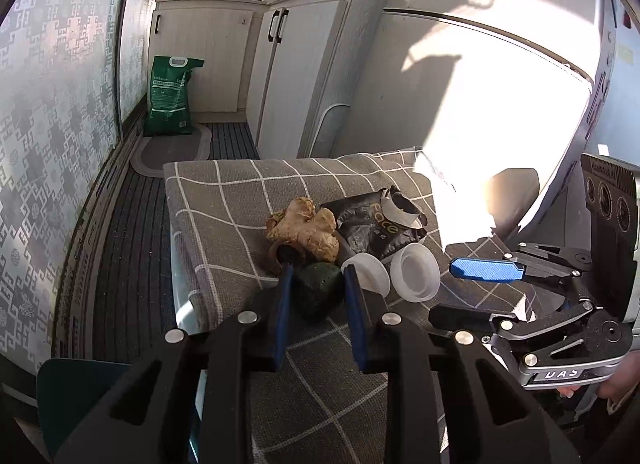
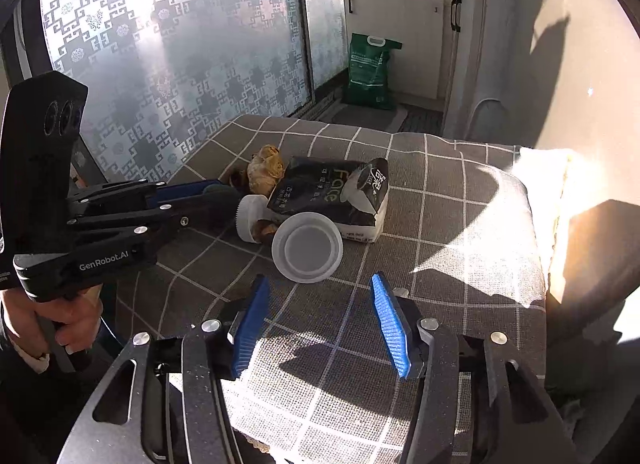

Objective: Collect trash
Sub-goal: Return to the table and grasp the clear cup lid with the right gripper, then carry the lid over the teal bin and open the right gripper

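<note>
A pile of trash lies on the checked grey cloth: a ginger root, a crumpled black carton, two white plastic lids and a dark green lump. My left gripper has its blue pads on both sides of the green lump, jaws closed against it. In the right wrist view, my right gripper is open and empty, just in front of a white lid; the carton and ginger lie behind it. The left gripper shows at the left.
The cloth covers a glass-edged table. A green bag stands on the floor by white cabinets. A patterned frosted window runs along the left. A white appliance stands to the right in strong sunlight.
</note>
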Tool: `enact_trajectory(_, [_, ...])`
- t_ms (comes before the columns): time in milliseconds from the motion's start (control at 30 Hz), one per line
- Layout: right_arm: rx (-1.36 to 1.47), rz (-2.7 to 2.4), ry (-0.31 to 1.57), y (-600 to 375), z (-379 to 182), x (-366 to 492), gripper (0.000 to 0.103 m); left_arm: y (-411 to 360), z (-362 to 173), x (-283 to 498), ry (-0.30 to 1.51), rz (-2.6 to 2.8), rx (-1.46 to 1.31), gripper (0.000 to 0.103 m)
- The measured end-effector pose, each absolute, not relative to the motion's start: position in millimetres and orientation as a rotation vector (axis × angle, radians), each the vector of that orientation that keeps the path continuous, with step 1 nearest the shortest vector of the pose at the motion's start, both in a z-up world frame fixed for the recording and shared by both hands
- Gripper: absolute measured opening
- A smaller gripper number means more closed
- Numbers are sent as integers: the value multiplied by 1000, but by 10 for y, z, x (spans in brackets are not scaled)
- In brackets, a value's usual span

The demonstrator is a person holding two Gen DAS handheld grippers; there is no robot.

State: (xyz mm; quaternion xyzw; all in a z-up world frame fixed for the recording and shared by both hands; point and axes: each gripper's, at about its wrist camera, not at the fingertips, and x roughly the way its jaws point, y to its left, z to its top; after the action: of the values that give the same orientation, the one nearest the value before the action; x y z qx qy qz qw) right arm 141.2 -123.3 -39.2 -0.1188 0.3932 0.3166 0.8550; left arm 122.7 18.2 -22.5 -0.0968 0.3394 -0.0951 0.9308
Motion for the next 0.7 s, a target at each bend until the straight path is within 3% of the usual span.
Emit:
enact_trajectory(400, [-308,600,810,-971,-428,1488,55,378,-94,866,633,-209,-241,27])
enact_trajectory(533, [-319,571,828,-920,-432,1524,41,497,-77,782,630,-207,-263,27])
enact_trajectory(700, [-328,551,827,-900,-353,1492,40,629,-35,666,615,-189,-258,27])
